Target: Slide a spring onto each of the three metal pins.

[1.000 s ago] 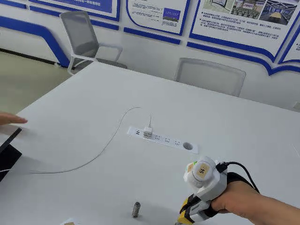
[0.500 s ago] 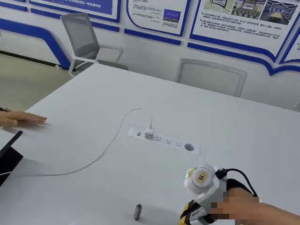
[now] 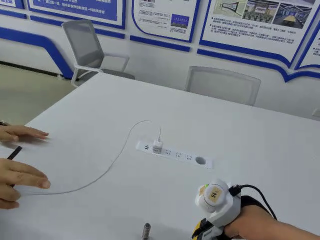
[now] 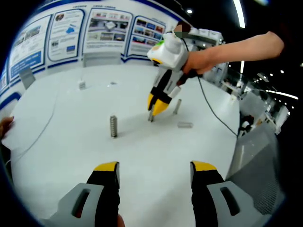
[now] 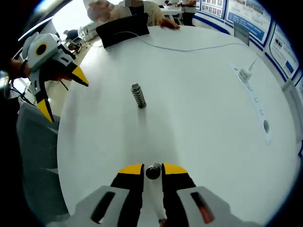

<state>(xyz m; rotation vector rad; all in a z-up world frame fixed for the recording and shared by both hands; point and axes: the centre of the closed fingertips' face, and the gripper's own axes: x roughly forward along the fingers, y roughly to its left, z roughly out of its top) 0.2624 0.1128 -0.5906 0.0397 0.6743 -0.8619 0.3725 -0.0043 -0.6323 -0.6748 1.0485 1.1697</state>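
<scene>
Fingers (image 5: 130,169) of the right gripper (image 5: 153,170) are closed almost together on a round metal piece (image 5: 153,172), which I see end-on from that gripper's own view. I cannot tell whether it is a spring or the top of a pin. In the left gripper view, the right gripper points down with its tips at a short grey upright standing on the white bench (image 4: 142,151).

The left gripper (image 4: 155,166) is wide open with nothing between its fingers, and it is well apart from the work. A sprung pin (image 4: 113,126) stands upright on the bench, left of the right gripper's tips in that view. Another pin (image 4: 177,106) stands just beyond the tips, too small for me to say whether it carries a spring. A loose spring (image 4: 184,125) lies flat near that pin.

Farther back in the head view I see a power strip (image 3: 172,153) on the bench, with a white charger (image 3: 158,146) plugged in and its cable (image 3: 100,172) trailing left. Another person's hands (image 3: 22,132) rest at the left edge.
</scene>
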